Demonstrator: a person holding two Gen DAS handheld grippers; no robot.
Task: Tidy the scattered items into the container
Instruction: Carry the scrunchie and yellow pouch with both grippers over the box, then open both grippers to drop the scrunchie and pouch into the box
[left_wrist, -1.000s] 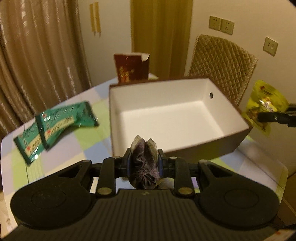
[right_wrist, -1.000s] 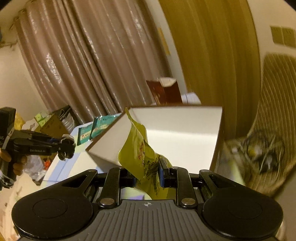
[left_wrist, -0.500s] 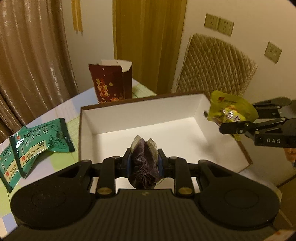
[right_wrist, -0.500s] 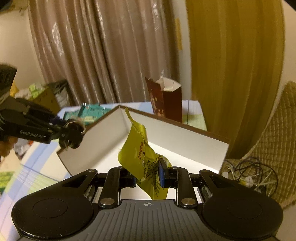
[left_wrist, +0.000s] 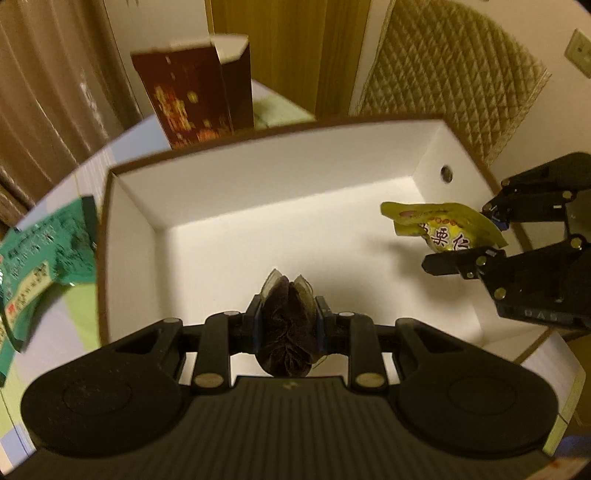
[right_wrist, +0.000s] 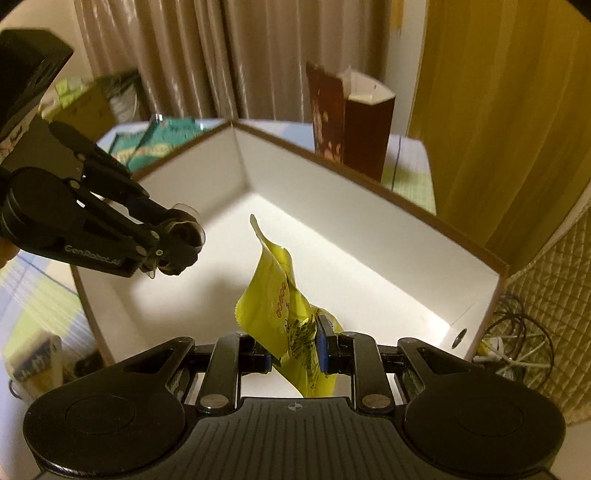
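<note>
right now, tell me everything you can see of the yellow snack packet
The yellow snack packet is a small, glossy, crinkled pouch, plastic or foil by its look, printed with red characters and fine dark text. The right gripper is shut on its lower part, so it stands tilted with its sealed top edge pointing up. It hangs over the open white box, above the floor near the wall with the round hole, apparently touching only the gripper's pads.

Ahead of both grippers the white box (left_wrist: 258, 192) lies open, its floor bare. The right gripper (left_wrist: 476, 240) crowds the right wall; the maroon carton (left_wrist: 195, 92) stands beyond the far rim, green packets (left_wrist: 40, 254) left outside.
</note>
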